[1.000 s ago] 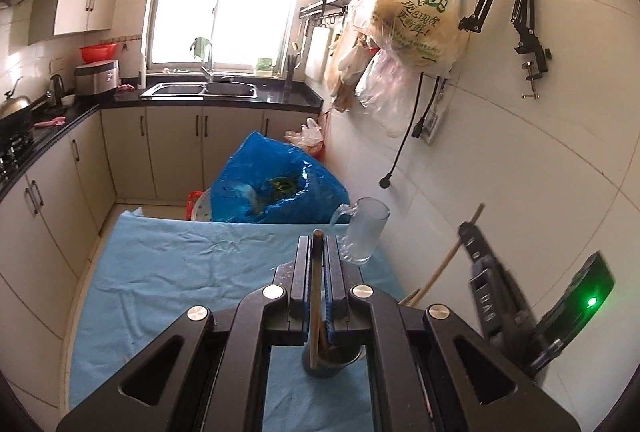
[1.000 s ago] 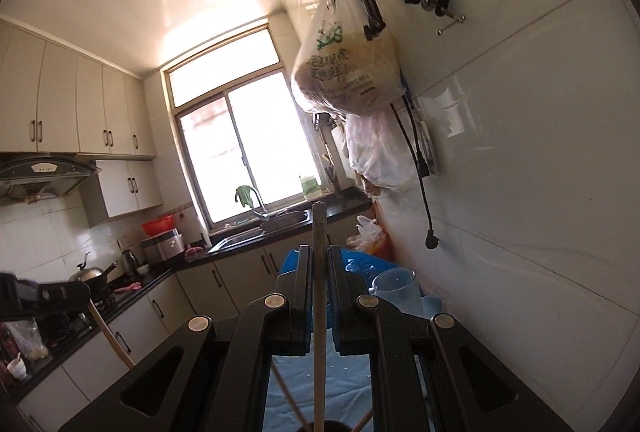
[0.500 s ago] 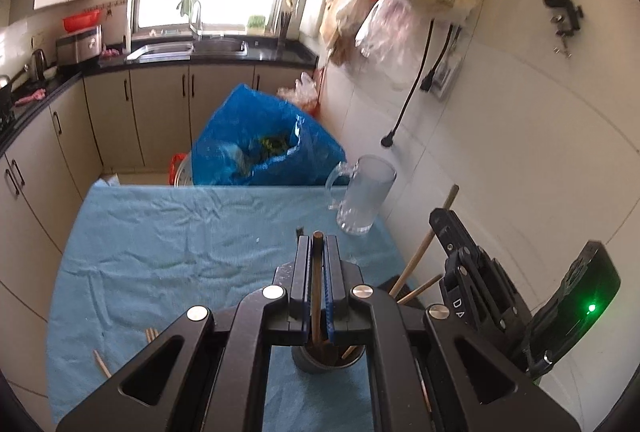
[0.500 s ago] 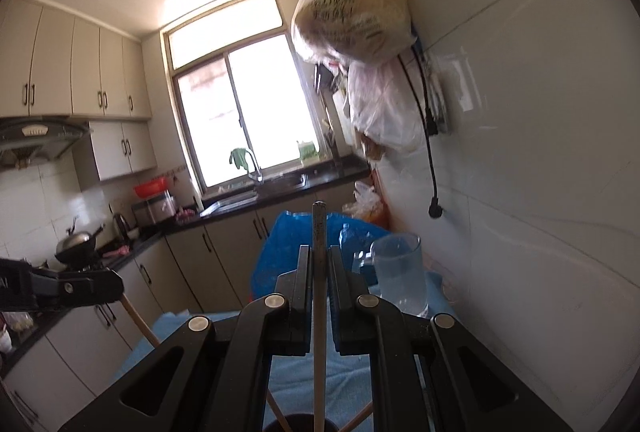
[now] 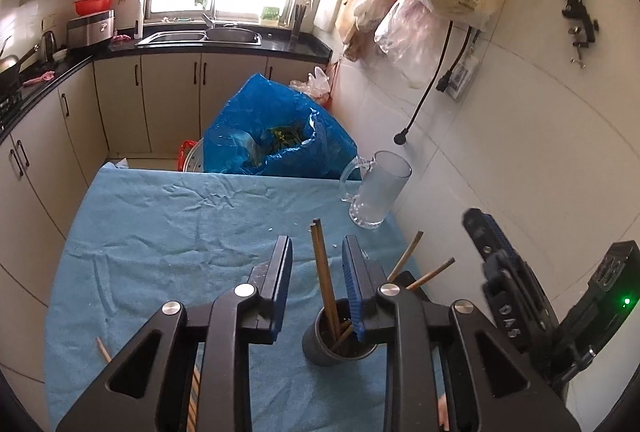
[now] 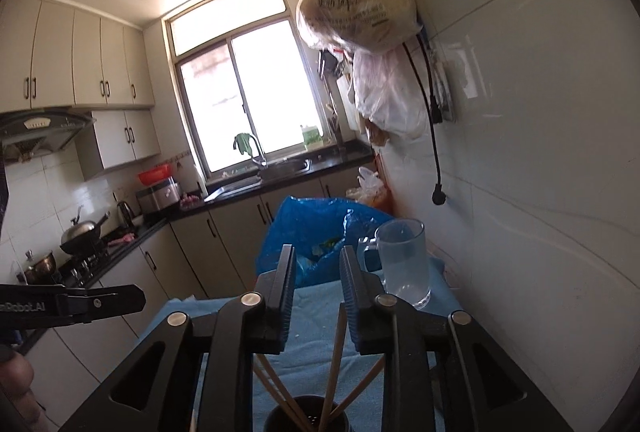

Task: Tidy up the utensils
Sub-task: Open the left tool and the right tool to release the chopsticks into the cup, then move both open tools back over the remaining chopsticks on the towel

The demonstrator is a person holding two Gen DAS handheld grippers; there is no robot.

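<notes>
A dark cup (image 5: 332,342) stands on the blue cloth (image 5: 180,232) and holds several wooden chopsticks (image 5: 323,280). My left gripper (image 5: 318,272) is open just above the cup, with one upright chopstick standing free between its jaws. My right gripper (image 6: 317,284) is open over the same cup (image 6: 308,416), where chopsticks (image 6: 335,360) lean in it. The right gripper also shows at the right of the left wrist view (image 5: 496,272). Loose chopsticks (image 5: 103,350) lie on the cloth at the lower left.
A clear glass mug (image 5: 378,193) stands at the table's far right by the tiled wall. A blue plastic bag (image 5: 276,135) sits behind the table's far edge. Kitchen cabinets run along the left. Bags hang on the wall (image 6: 356,3) above.
Both grippers have opened and let go of their chopsticks, which now stand in the cup. The left view has tilted down toward the table.
</notes>
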